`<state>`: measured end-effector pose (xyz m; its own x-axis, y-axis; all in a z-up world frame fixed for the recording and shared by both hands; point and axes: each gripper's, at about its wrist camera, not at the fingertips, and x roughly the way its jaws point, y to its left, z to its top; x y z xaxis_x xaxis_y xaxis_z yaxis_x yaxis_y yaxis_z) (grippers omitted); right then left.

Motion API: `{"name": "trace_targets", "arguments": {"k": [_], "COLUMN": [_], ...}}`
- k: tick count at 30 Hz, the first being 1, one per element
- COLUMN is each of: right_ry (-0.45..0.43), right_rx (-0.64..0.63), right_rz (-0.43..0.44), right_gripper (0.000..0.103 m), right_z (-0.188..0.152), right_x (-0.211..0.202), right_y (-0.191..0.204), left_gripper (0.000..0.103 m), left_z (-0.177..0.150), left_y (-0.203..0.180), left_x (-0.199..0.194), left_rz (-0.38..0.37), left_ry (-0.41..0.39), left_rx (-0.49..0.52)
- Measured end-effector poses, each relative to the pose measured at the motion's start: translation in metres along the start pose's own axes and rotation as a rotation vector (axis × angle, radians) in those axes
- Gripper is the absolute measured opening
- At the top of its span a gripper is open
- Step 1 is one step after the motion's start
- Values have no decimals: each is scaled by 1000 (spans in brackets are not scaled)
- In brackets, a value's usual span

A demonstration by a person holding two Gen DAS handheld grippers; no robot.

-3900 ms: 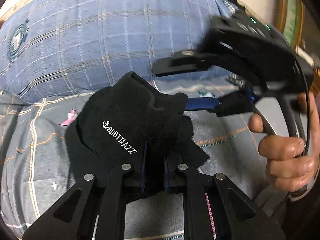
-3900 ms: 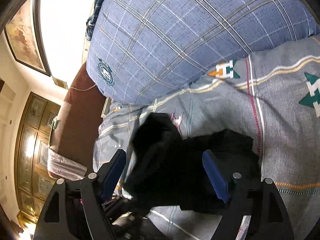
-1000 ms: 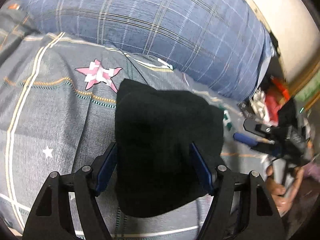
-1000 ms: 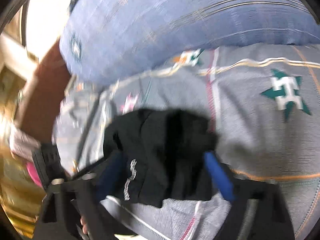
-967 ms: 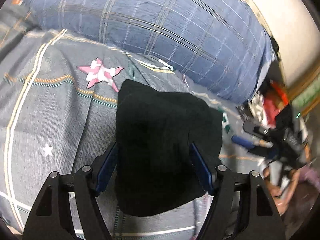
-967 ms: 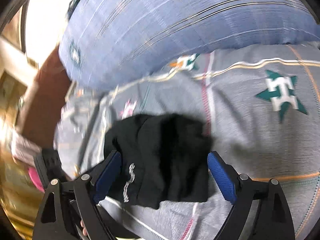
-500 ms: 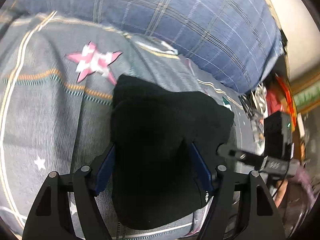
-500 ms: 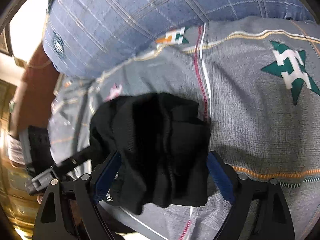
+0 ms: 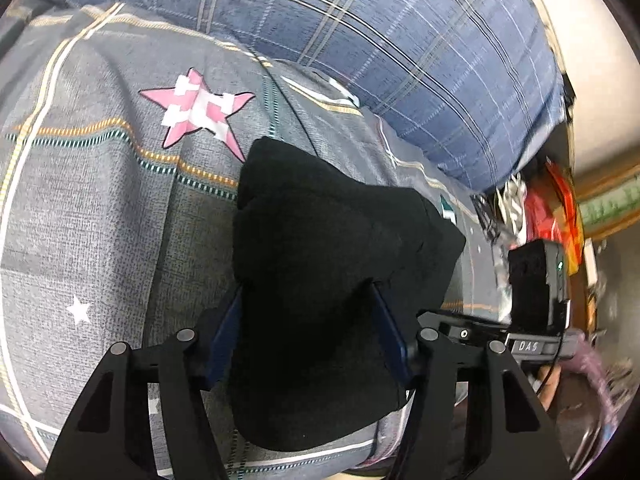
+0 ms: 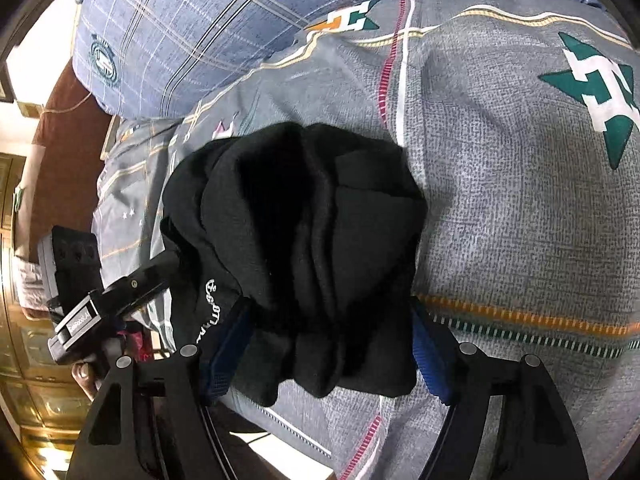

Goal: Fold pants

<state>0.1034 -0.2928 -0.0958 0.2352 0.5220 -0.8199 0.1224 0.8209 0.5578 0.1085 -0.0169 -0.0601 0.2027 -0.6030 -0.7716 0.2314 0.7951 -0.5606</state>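
Note:
The black pants (image 9: 328, 264) lie folded in a thick bundle on the grey patterned bedsheet (image 9: 100, 208). My left gripper (image 9: 306, 336) stands open with its blue-padded fingers on either side of the bundle's near end. In the right wrist view the same bundle (image 10: 296, 240) shows white lettering on its near left side. My right gripper (image 10: 328, 344) is open and straddles that bundle from the opposite side. The left gripper also shows in the right wrist view (image 10: 116, 300), and the right gripper in the left wrist view (image 9: 472, 328).
A large blue plaid pillow (image 9: 360, 40) lies behind the pants. A pink star (image 9: 196, 108) and a green star (image 10: 600, 84) are printed on the sheet. Cluttered red and silver items (image 9: 536, 208) sit past the bed's right edge. A wooden cabinet (image 10: 16, 320) stands at left.
Both grippers have moved closer around the pants bundle and both stay open. About four seconds ago the left gripper was shut on the fabric; it has since let go.

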Motion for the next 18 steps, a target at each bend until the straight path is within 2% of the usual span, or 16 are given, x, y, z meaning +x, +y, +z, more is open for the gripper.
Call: {"name": "trace_targets", "arguments": {"k": [4,7,10,11,12,13,14,16,18], "right_ry": [-26,-45,-44,-58,-72,-109,-140,-182,-173], "right_rx": [-44,-52,-33,-32,-51,-112,-171,-263,-319], "right_rz": [52,41,-27,-41,-68,-144,-206,-299,-289], "right_gripper": [66,66,66,65,59,53,52,50,50], "right_z": [-6,-5,-1,-1,-1,-4,-8,-17,-27], "right_x": [-15,-15,-3,-2,-5,-11,-16,-22,-20], "right_y": [11,14,11,13,17,29,42,61,76], "left_gripper": [56,56,57,54,44,40,36,36,36], "left_z": [-4,-4,-2,-3,-4,-4,-6,-9,-11], "left_y": [0,6,14,14,12,10,6,3,5], "left_x": [-10,-5,10,15,14,10,5,-7,-12], "left_rz": [-25,-29,-23,-18,-5,-3,-9,-23,-3], "left_ry": [-16,-15,25,34,25,15,4,-31,-45], "left_rx": [18,-8,-59,-68,-61,-45,-25,-9,-5]}}
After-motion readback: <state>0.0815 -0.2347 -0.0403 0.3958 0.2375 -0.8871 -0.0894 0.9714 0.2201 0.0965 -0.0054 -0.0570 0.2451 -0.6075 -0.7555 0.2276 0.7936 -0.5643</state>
